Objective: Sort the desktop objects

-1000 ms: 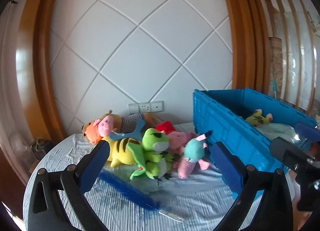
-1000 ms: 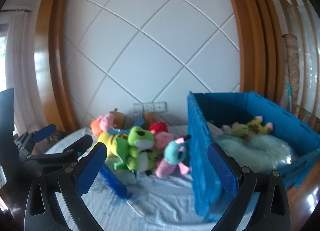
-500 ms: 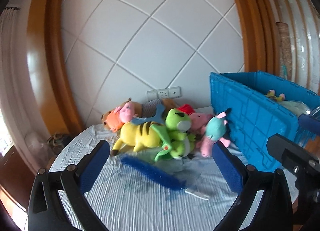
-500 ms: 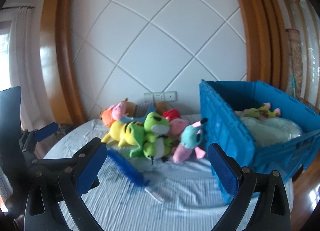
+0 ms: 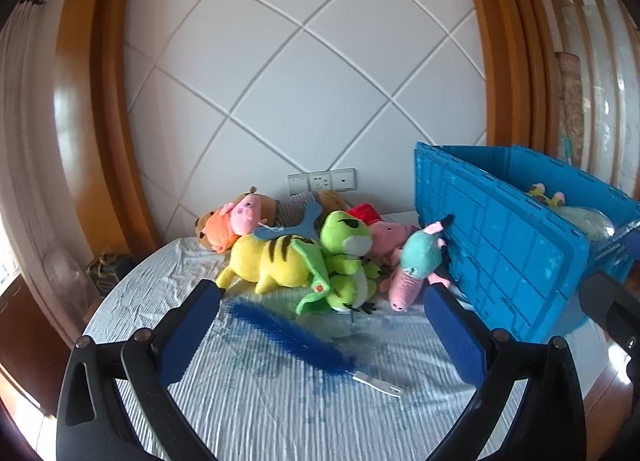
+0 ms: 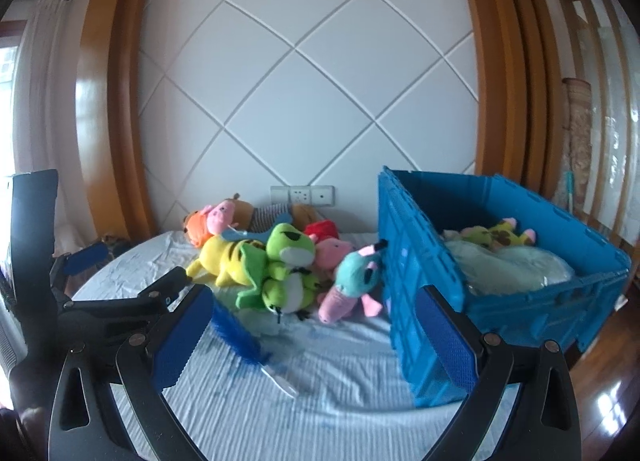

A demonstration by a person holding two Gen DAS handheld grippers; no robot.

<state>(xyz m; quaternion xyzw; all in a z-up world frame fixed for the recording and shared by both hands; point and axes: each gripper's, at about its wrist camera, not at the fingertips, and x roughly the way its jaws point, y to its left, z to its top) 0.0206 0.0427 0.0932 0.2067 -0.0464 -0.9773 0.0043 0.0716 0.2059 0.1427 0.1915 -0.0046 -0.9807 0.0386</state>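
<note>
**Both grippers empty above table, plush pile unsorted**

Left gripper [image 5: 322, 315] spread wide, holding nothing. Right gripper [image 6: 314, 319] likewise spread, empty. Plush toys [image 5: 320, 253] heaped on the white cloth [image 5: 260, 401], just left of the blue crate [image 6: 404, 281]. Blue feather [image 5: 288, 335] lies in front of the heap. Yellow-green plush [image 6: 496, 237] inside crate.

soft toys [image 5: 312, 257] lie heaped at the back of the desk [image 5: 256, 393], below the wall sockets [image 5: 322, 181]. a brush [image 5: 288, 335] lies in front of the heap. the crate [image 5: 504, 245] stands at the right, one toy [image 5: 420, 265] touching its side wall. inside it, a small toy [image 6: 496, 237] rests on what may be a cushion [image 6: 508, 265].
</note>
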